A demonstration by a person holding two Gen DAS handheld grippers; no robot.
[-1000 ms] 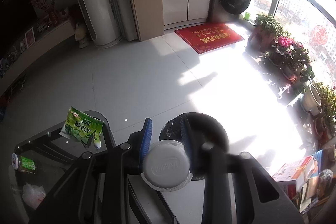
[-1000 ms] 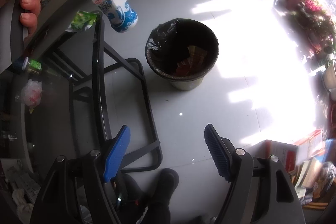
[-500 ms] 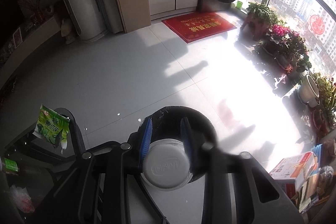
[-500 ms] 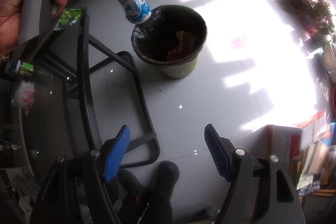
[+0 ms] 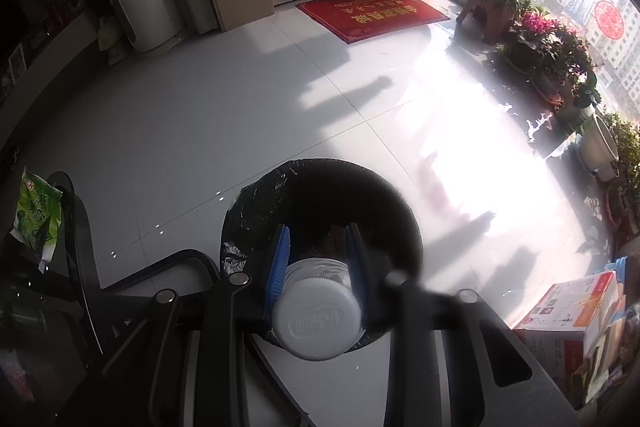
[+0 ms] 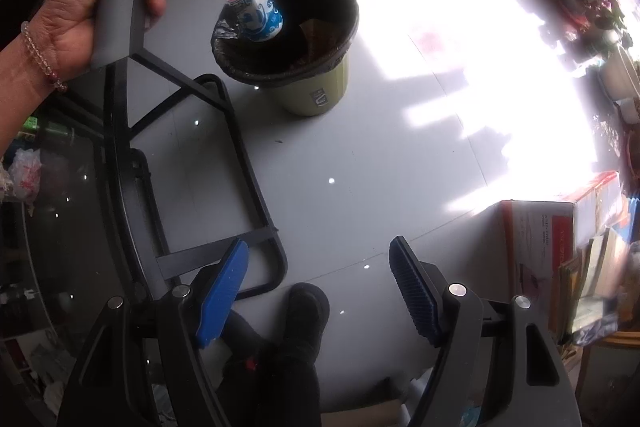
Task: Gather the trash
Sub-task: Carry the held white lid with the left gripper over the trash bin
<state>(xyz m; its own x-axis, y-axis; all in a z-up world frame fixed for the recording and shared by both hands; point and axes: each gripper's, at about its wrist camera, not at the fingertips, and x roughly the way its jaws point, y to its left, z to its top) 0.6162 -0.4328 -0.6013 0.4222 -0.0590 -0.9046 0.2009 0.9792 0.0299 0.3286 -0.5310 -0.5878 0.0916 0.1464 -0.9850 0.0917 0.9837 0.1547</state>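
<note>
A plastic bottle (image 6: 250,1) is held clamped in the left gripper (image 5: 318,255) directly over the lined trash bin (image 6: 320,91), not yet dropped, while the right gripper (image 6: 320,291) is kept spread and empty, and a green wrapper (image 5: 36,215) left of the bin remains uncollected.

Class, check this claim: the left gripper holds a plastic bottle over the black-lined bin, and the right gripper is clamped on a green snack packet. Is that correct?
Not quite. The right gripper is open and holds nothing, as the right wrist view shows. The rest stands: the left gripper holds the plastic bottle over the black-lined bin.
</note>
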